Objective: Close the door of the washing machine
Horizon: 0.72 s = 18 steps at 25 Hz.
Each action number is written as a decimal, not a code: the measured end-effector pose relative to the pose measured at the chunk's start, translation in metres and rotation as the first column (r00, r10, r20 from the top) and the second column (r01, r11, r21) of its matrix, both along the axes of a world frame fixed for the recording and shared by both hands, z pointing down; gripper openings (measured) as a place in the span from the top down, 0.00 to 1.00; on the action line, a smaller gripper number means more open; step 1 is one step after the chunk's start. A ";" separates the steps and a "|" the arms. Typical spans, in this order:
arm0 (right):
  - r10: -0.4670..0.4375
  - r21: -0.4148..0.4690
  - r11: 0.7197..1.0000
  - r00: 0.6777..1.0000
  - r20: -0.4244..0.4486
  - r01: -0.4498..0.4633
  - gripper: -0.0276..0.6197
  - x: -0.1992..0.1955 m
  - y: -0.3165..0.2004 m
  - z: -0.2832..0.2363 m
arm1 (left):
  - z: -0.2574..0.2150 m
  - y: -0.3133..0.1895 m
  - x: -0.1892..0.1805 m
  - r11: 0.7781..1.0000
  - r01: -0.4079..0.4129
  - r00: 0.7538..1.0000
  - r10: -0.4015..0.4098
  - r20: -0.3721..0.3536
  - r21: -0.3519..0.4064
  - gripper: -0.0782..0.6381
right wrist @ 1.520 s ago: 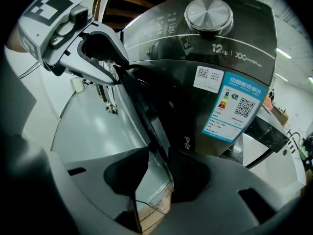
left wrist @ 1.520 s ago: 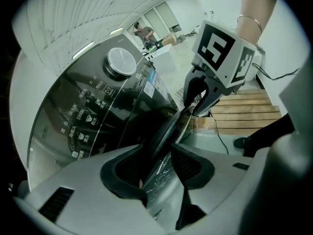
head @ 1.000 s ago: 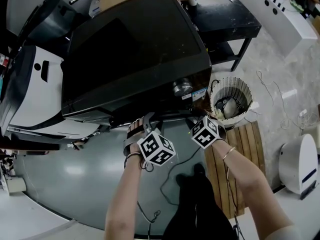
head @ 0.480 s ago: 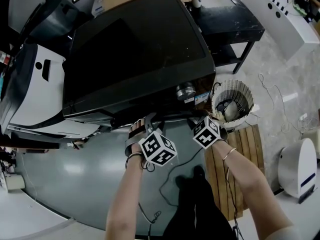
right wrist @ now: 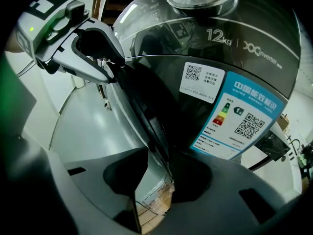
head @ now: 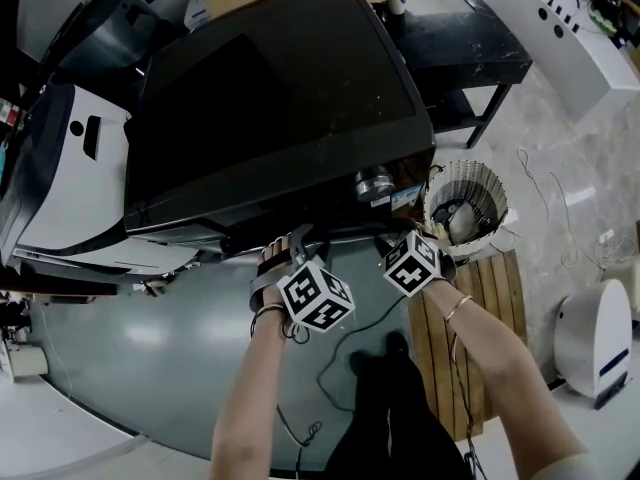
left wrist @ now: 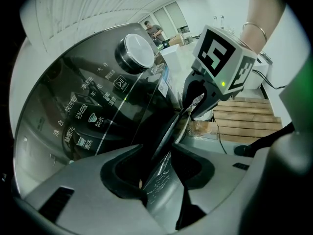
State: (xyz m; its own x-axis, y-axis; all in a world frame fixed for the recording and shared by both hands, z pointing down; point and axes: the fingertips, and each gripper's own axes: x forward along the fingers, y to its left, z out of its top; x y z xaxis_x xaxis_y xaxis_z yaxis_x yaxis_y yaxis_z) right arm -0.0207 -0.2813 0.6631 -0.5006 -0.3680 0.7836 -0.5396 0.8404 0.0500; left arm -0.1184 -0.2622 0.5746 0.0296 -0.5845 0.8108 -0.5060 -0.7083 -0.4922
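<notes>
The black washing machine (head: 280, 108) fills the head view, its silver knob (head: 372, 182) at the front right corner. Its round door (left wrist: 168, 131) stands ajar from the front, and the door's dark rim (right wrist: 146, 111) runs between the jaws of both grippers. My left gripper (left wrist: 164, 163) is shut on the rim low on the door. My right gripper (right wrist: 164, 180) is shut on the same rim a little further along. Each gripper shows in the other's view: the right gripper (left wrist: 195, 99), and the left gripper (right wrist: 98, 53). Both marker cubes sit just below the machine's front edge, the left (head: 313, 296) and the right (head: 411, 264).
A white slatted laundry basket (head: 465, 203) stands right of the machine, with a wooden slat platform (head: 480, 308) below it. A black table (head: 460, 48) is behind. A white appliance (head: 70, 188) stands at the left. Cables (head: 350, 348) trail over the grey floor.
</notes>
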 end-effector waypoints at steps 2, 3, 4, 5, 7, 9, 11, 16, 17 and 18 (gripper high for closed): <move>0.000 0.001 1.000 1.000 -0.004 0.000 0.73 0.000 -0.001 0.000 | 0.000 0.000 0.000 1.000 0.003 1.000 -0.003 -0.002 -0.003 0.62; 0.001 0.001 1.000 1.000 -0.004 -0.001 0.73 0.000 -0.001 0.000 | 0.000 -0.001 0.000 1.000 0.005 1.000 -0.005 -0.003 -0.004 0.62; 0.003 0.000 1.000 1.000 -0.003 -0.003 0.73 0.000 -0.001 0.001 | 0.001 -0.001 0.000 1.000 0.007 1.000 -0.007 -0.004 -0.005 0.62; 0.006 0.001 1.000 1.000 -0.003 -0.006 0.73 0.000 -0.001 0.001 | 0.001 -0.001 0.000 1.000 0.009 1.000 -0.009 -0.006 -0.006 0.62; 0.014 0.006 1.000 1.000 -0.004 -0.014 0.73 0.000 -0.003 0.001 | 0.001 -0.001 0.000 1.000 0.013 1.000 -0.013 -0.008 -0.006 0.62; 0.017 0.007 1.000 1.000 -0.006 -0.017 0.73 0.000 -0.003 0.001 | 0.001 -0.002 -0.001 1.000 0.016 1.000 -0.016 -0.010 -0.007 0.62; 0.022 0.009 1.000 1.000 -0.008 -0.022 0.73 0.000 -0.004 0.002 | 0.000 -0.003 0.000 1.000 0.017 1.000 -0.017 -0.012 -0.008 0.62; 0.044 0.004 0.999 0.999 -0.012 -0.044 0.73 0.000 -0.004 0.003 | 0.000 -0.003 -0.001 1.000 0.022 1.000 -0.023 -0.015 -0.010 0.62; 0.046 0.000 0.999 0.999 -0.012 -0.046 0.73 0.000 -0.004 0.003 | 0.000 -0.003 -0.001 1.000 0.023 1.000 -0.023 -0.016 -0.009 0.61; 0.046 -0.004 0.999 0.999 -0.011 -0.046 0.73 0.000 -0.004 0.004 | 0.000 -0.003 -0.001 1.000 0.023 1.000 -0.023 -0.017 -0.009 0.61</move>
